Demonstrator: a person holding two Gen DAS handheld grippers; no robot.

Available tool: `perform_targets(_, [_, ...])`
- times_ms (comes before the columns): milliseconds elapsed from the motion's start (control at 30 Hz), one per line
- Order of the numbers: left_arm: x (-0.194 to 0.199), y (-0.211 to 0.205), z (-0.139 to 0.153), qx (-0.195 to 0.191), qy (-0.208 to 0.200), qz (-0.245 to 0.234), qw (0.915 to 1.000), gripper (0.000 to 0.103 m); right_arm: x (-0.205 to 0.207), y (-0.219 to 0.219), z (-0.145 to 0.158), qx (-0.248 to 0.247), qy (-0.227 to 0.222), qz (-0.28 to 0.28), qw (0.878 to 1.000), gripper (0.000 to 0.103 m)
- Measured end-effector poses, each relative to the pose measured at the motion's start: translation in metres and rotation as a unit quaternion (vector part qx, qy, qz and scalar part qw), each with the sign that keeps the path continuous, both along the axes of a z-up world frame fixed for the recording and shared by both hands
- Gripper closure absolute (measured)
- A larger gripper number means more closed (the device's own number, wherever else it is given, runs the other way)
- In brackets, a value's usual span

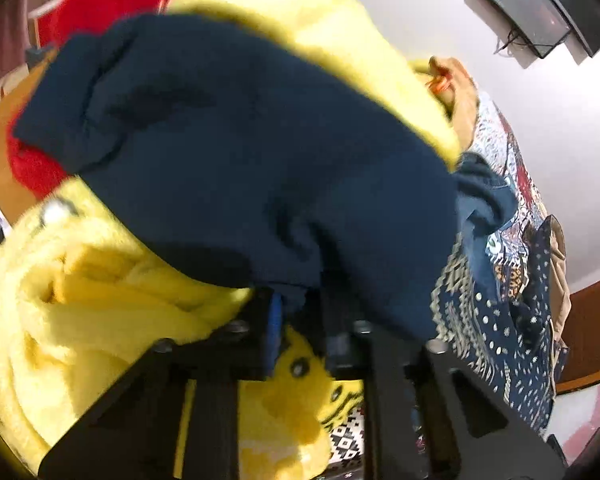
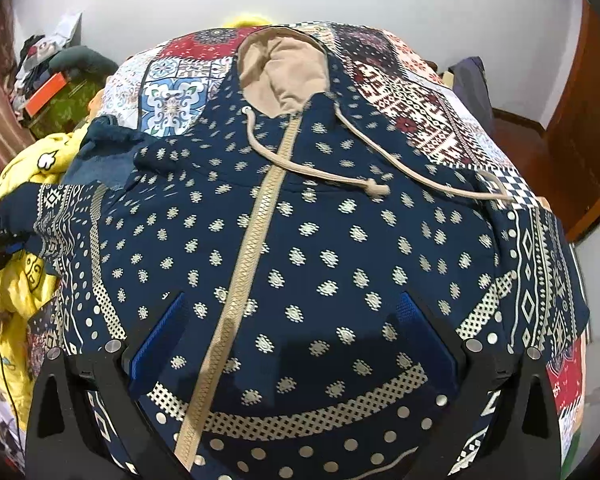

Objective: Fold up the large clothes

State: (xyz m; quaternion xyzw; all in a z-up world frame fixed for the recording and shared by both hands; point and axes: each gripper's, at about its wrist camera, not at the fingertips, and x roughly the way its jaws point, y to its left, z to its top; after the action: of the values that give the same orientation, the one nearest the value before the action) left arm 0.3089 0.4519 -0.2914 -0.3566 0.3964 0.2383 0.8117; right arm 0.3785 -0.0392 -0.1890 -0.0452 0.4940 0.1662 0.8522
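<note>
A navy hoodie (image 2: 320,240) with a cream print, a beige zip and a beige-lined hood (image 2: 284,76) lies flat, front up, on a patchwork bedspread (image 2: 420,92). My right gripper (image 2: 292,340) hovers open just above its lower front, one blue pad on each side of the zip, nothing between them. My left gripper (image 1: 298,306) is shut on the end of the hoodie's sleeve (image 1: 240,152), whose plain navy cloth bunches up and fills that view. In the right wrist view that sleeve (image 2: 60,216) stretches left to the left gripper (image 2: 16,242).
A yellow fleece garment (image 1: 100,300) lies heaped under and beside the sleeve, also at the bed's left (image 2: 24,288). Something red and fluffy (image 1: 100,4) sits behind it. Clutter (image 2: 48,80) is piled far left. A screen (image 1: 536,12) hangs on the wall; a wooden door (image 2: 580,120) stands right.
</note>
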Motion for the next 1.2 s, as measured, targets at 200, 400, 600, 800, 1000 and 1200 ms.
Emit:
perform_targets(200, [0.006,-0.039,0.070,0.118,-0.026,-0.032,0.9922,0.097,-0.004,-0.013,0.010,0.005,-0.006,-0.009,1.000,0.002])
perform_targets(400, [0.019,-0.104,0.153,0.183,-0.097,-0.098,0.9733,0.098,-0.010,-0.021,0.028,0.010,-0.023,-0.007,1.000,0.002])
perform_targets(600, [0.040,-0.200,0.199,0.220,-0.153,-0.199,0.9426,0.099,-0.016,-0.029,0.043,0.013,-0.041,-0.001,0.999,0.002])
perform_targets(800, [0.075,-0.313,0.179,0.226,-0.138,-0.320,0.9096,0.099,-0.023,-0.040,0.051,0.009,-0.051,0.002,0.999,0.002])
perform_targets(1000, [0.097,-0.402,0.118,0.218,-0.069,-0.414,0.8811,0.099,-0.032,-0.052,0.052,-0.003,-0.058,0.013,0.998,0.002])
perform_targets(1200, [0.103,-0.448,0.050,0.186,0.016,-0.463,0.8666,0.099,-0.038,-0.062,0.045,-0.019,-0.056,0.019,0.998,0.002])
